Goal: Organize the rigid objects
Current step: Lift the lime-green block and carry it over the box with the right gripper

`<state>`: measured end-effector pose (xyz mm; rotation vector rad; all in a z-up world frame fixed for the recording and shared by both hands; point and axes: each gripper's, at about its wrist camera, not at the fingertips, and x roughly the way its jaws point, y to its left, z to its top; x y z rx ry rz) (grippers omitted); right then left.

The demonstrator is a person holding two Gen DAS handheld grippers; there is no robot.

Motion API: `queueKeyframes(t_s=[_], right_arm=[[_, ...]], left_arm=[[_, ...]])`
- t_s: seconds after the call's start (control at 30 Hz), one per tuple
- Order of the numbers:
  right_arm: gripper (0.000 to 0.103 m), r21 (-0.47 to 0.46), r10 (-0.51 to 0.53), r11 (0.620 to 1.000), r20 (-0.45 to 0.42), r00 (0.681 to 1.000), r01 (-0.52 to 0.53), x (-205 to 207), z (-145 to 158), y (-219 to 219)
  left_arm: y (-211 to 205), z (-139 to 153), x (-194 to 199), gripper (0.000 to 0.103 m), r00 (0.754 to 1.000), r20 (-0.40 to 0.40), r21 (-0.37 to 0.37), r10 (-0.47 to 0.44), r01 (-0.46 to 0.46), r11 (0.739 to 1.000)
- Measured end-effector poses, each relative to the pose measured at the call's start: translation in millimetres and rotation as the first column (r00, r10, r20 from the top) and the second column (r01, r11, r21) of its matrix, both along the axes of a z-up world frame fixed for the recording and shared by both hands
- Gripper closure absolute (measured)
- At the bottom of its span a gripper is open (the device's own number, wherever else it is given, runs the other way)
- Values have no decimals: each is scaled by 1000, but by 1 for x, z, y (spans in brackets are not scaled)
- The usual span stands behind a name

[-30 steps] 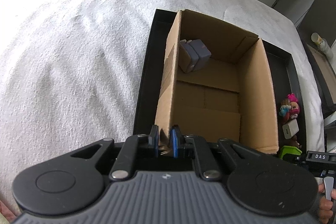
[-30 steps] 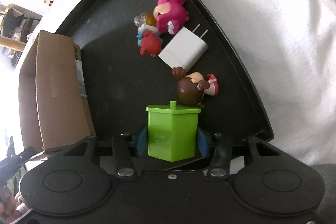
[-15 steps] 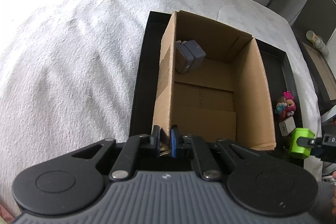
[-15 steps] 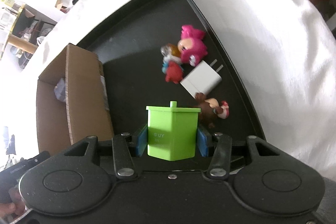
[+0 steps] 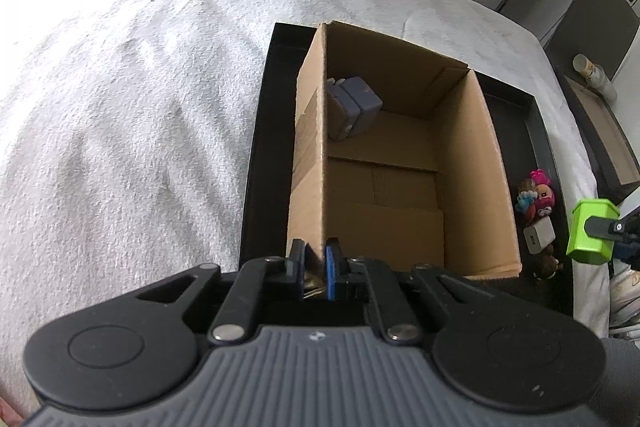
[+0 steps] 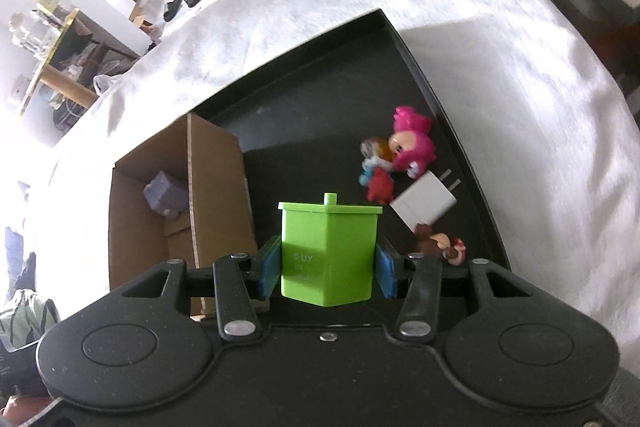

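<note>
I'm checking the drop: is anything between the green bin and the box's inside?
Only the box's right wall stands between; the open top is unobstructed. The right tool holds the green bin above the tray, beside that wall. The left tool pinches the box's near-left corner.

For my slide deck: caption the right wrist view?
Right gripper holds a green bin above the black tray, beside the cardboard box.

the near wall of the cardboard box (image 5: 400, 163) is pinched by the left gripper (image 5: 315, 269); a grey block (image 5: 354, 111), possibly two, is seen inside.
</note>
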<state>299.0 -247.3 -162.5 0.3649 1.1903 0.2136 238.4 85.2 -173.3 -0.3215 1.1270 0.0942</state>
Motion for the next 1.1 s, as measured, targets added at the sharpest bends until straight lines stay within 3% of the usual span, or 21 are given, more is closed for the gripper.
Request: queueKeyframes(t_s=[1.1], right_arm=[[56,-85,172,983,91,981,-165,19,36,95]], left_arm=[[11,-4,0,94,1000,-9,-57,25,-25,998]])
